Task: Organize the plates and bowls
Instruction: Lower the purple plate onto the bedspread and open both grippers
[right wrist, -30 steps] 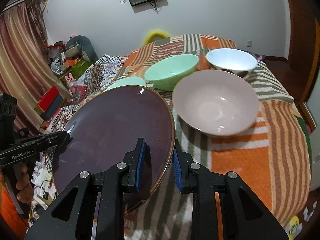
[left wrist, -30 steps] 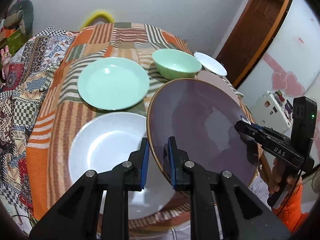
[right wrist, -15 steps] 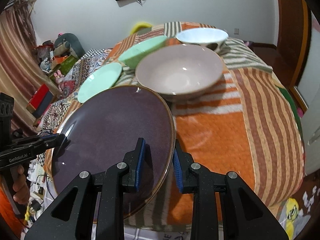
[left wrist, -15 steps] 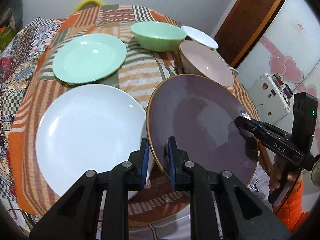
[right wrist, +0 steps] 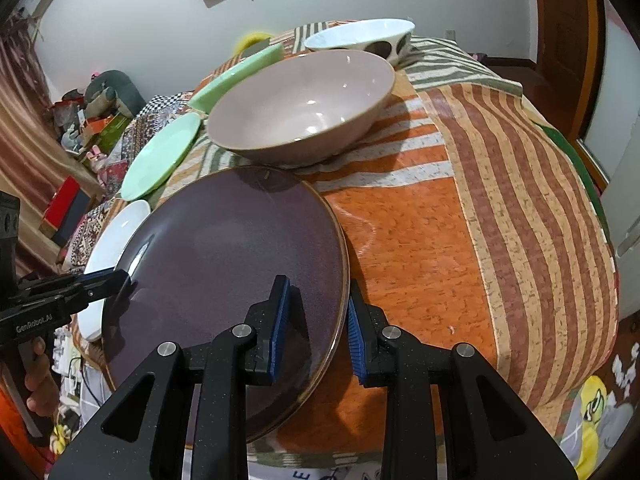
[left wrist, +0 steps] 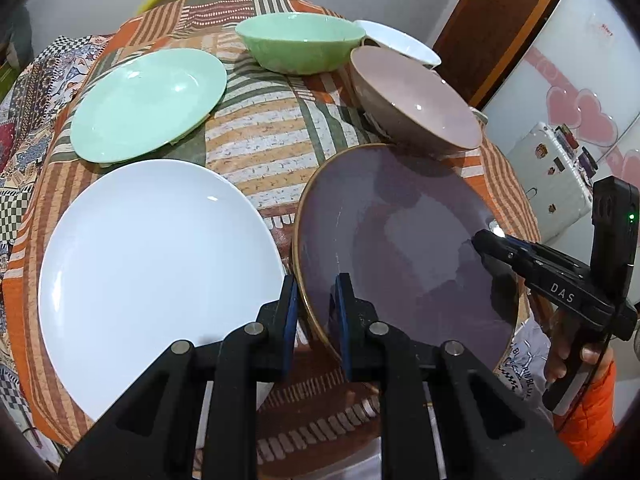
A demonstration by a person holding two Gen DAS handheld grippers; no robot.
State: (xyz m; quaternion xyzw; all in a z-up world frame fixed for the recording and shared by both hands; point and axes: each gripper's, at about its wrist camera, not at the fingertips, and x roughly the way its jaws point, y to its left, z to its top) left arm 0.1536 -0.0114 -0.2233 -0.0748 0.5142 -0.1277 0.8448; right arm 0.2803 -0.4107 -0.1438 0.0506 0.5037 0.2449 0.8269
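A dark purple plate (left wrist: 404, 248) with a gold rim hangs low over the near part of the table, held at two sides. My left gripper (left wrist: 316, 316) is shut on its left rim, and my right gripper (right wrist: 316, 320) is shut on its right rim (right wrist: 340, 280). The same purple plate (right wrist: 232, 272) fills the middle of the right wrist view. A large white plate (left wrist: 156, 268) lies just left of it. Behind stand a green plate (left wrist: 148, 104), a green bowl (left wrist: 300, 44), a pink bowl (left wrist: 416, 100) and a white bowl (left wrist: 396, 42).
The table wears a striped patchwork cloth (right wrist: 460, 200), with bare cloth to the right of the purple plate. A person's hand and orange sleeve (left wrist: 584, 392) hold the right tool. A wooden door (left wrist: 500, 20) and a white cabinet (left wrist: 568, 120) stand at the right.
Both grippers have carried the purple plate forward and down toward the table. The white plate and the pink bowl now appear larger and closer.
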